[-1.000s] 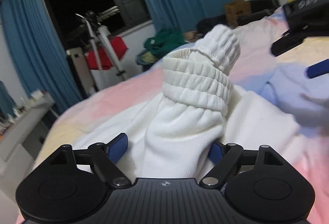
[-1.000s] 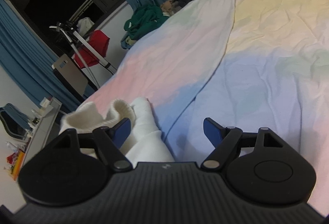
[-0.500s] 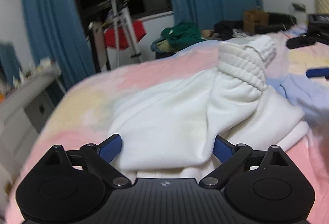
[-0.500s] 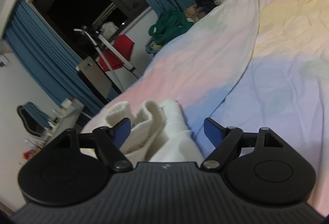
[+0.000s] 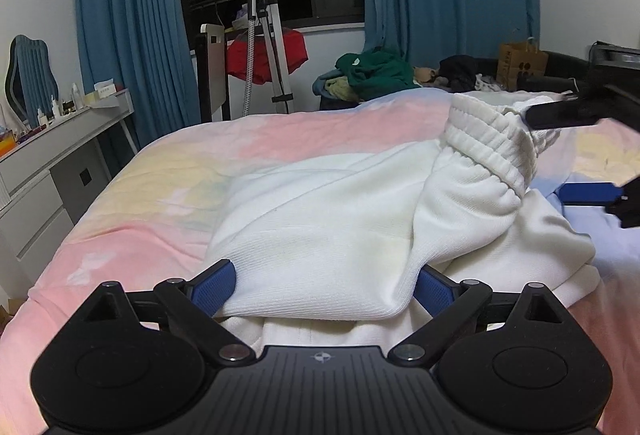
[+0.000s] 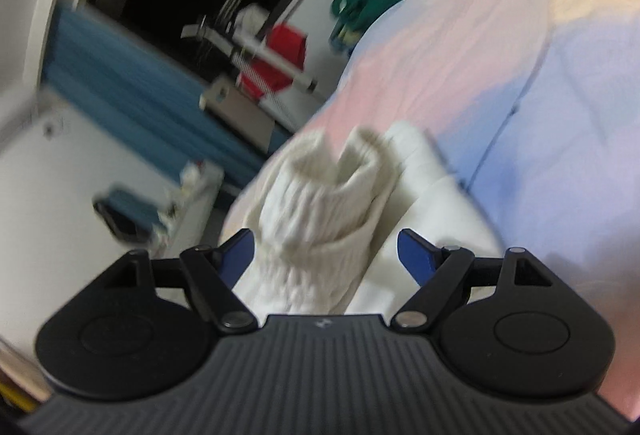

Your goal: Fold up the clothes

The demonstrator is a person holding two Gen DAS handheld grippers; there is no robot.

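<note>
Garment (image 5: 320, 219), white and bunched, is spread on the bed (image 5: 168, 171), whose pastel sheet is bare to the left of it and behind it. The bed's left edge falls away toward a counter (image 5: 52, 155) beside the blue curtains (image 5: 128, 35); beyond the far edge a tripod (image 5: 268, 35) and a green clothes pile (image 5: 376, 71) are seen.

In the left wrist view a folded flap of the garment is seen lying between the pads (image 5: 212, 287) of the left tool (image 5: 324, 287). Its jaws have just been opening and are now spread wide; whether the pads touch the cloth cannot be told. A ribbed cuff (image 5: 488, 151) is raised at upper right, and the right tool (image 5: 592, 155) is seen there from the side, one finger over the cuff and one below it.

The right wrist view is tilted and blurred. There the cuff (image 6: 324, 203) is shown close up, standing as an open tube between the fingers of the right tool (image 6: 326, 255), nearer the left finger (image 6: 240, 251), with a gap to the right one. The jaws are spread and no pinch is seen. A wide stretch of bare sheet (image 6: 560, 155) is shown to the right of the garment (image 6: 432, 219), which the left view shows only at its edge.
</note>
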